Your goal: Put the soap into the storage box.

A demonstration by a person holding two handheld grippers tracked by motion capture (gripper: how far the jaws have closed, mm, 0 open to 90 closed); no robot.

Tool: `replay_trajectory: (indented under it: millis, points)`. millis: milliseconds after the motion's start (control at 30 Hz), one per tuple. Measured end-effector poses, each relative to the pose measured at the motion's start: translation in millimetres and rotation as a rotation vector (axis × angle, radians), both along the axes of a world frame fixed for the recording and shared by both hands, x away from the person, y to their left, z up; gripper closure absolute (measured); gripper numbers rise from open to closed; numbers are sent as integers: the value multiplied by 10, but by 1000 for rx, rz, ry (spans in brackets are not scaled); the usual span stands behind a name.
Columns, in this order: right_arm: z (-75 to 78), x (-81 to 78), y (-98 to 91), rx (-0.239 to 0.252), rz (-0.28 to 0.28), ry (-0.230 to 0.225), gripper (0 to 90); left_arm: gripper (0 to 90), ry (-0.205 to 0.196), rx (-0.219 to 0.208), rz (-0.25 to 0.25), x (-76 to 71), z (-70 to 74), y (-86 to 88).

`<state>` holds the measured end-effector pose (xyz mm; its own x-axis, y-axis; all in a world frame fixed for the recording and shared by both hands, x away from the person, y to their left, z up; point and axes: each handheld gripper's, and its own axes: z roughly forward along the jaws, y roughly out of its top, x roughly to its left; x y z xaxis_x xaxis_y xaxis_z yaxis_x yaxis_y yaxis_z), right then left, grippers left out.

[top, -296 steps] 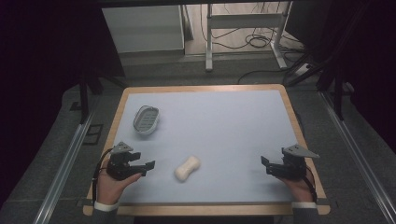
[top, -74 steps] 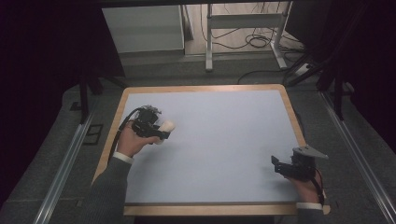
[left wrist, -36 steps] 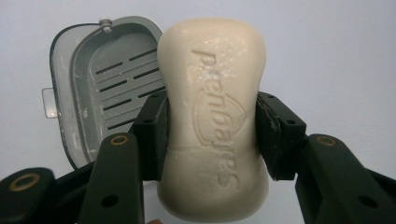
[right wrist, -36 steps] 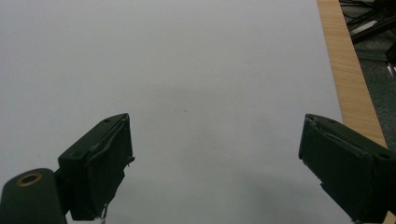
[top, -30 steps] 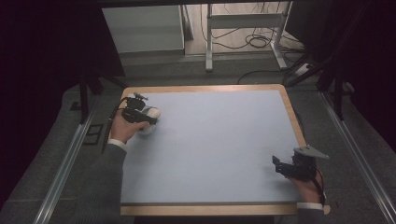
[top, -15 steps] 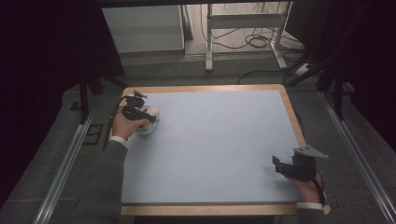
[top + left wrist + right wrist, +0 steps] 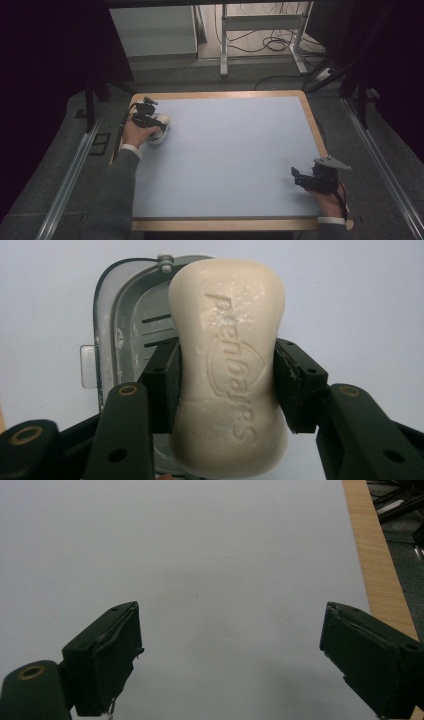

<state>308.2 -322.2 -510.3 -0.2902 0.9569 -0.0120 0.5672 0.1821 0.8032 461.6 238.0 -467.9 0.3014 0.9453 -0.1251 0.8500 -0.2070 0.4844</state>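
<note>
I have the soap bar (image 7: 227, 375) clamped between the pads of my left gripper (image 7: 226, 382), standing lengthwise between the jaws, directly over the grey soap dish (image 7: 127, 335) at the far-left corner of the desk (image 7: 230, 155). My right gripper (image 7: 230, 660) rests near the right edge, jaws wide and empty.

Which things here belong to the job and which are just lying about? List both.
In the job:
- soap bar, clamped in the left gripper
- grey soap dish, right behind the bar

Not in it:
- right gripper, open over bare table
- cables on the floor beyond
</note>
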Motion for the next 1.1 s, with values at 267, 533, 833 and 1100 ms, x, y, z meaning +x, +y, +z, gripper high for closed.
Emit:
replay_trajectory:
  millis: [267, 533, 833, 1100]
  points:
    - [-13, 5, 7, -3, 1, 3, 94, 494, 6, 12, 18, 20, -38, 11]
    - [-19, 8, 7, -4, 2, 6, 94, 425, -45, -40, -6, -63, 51, -40]
    - [-21, 7, 31, -7, 5, 6, 94, 376, -79, -71, -61, -212, 185, -143]
    - [-11, 19, 19, -5, 8, -2, 94, 313, -151, -148, -121, -396, 288, -181]
